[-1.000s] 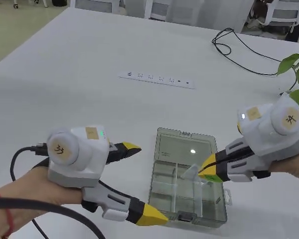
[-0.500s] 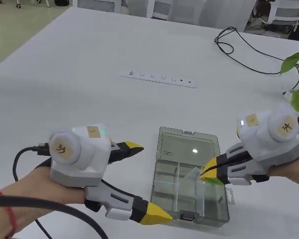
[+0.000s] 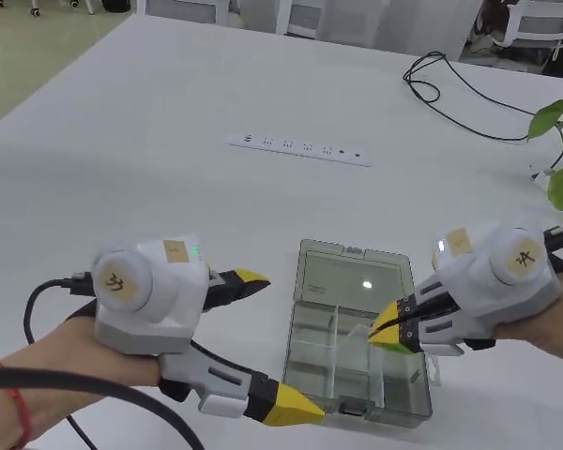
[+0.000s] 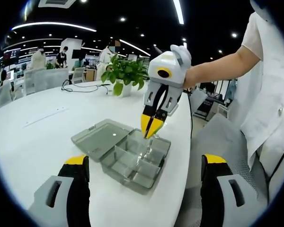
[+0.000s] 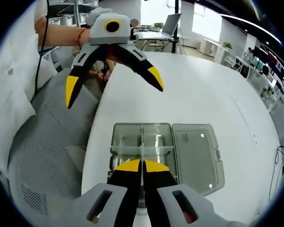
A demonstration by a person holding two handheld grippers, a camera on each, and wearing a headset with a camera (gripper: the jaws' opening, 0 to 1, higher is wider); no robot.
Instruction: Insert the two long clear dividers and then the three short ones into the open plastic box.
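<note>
The right tool was pressed together on a clear divider, holding it upright over the right half of the open plastic box. Whether the divider touched the tray could not be determined. The box lay on the white tabletop between both tools, with its lid folded flat on the far side. Clear partitions stood inside. The left tool hovered beside the box, jaws spread wide and holding nothing.

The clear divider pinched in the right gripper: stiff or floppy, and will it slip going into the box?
Probably stiff: the clear divider juts flat from the right gripper, no sag. Likely light and slick: thin clear plastic. The box may slide on the smooth table.
</note>
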